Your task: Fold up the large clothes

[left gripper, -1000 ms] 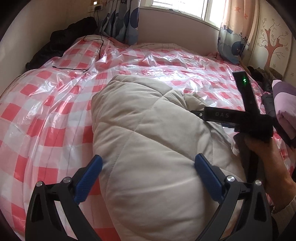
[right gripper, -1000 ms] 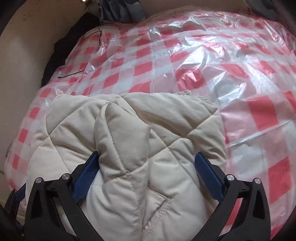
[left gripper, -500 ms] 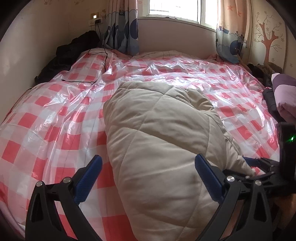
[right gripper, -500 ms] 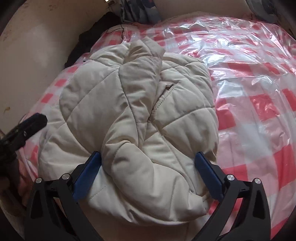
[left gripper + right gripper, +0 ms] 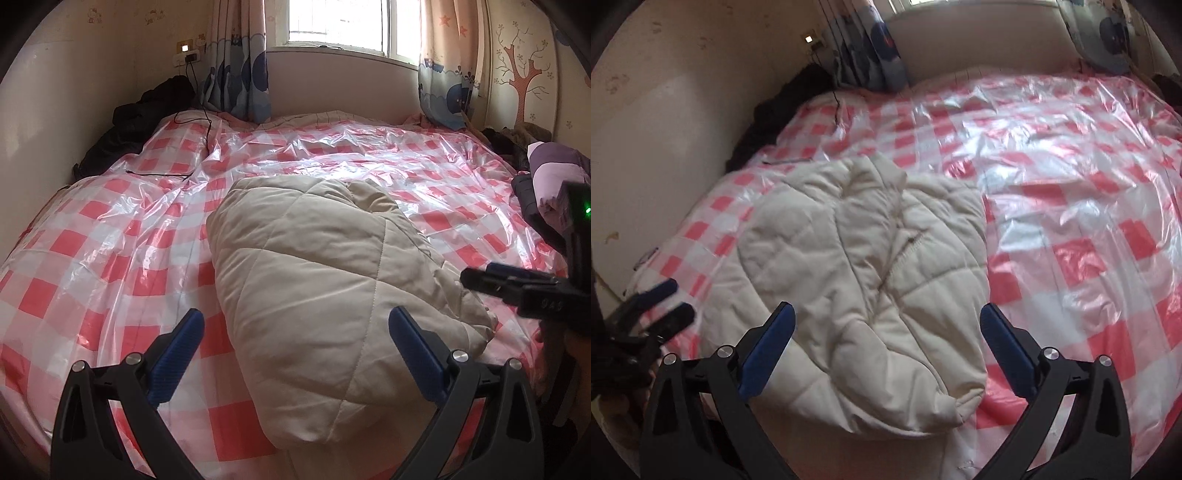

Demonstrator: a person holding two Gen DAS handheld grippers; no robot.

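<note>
Cream quilted jacket [image 5: 317, 295], folded into a puffy bundle, lying on the near part of the bed [image 5: 110, 266], on the glossy red-and-white checked plastic sheet [image 5: 332, 158]. Left gripper [image 5: 295, 332] above the bundle's near end, jaws spread wide, blue pads clear of the cloth, holding nothing. Right gripper [image 5: 886, 332] likewise above the jacket's near edge, jaws wide apart and empty. Seen from the left wrist, right gripper off the jacket's right side, green light lit on its body. Black cable [image 5: 199, 122] trailing from a wall socket [image 5: 186, 57] across the sheet's far left corner. Dark clothing [image 5: 140, 122] heaped against the left wall. Purple folded clothes [image 5: 554, 170] at the bed's right edge. Patterned curtains [image 5: 240, 66] flanking the window [image 5: 340, 22].
</note>
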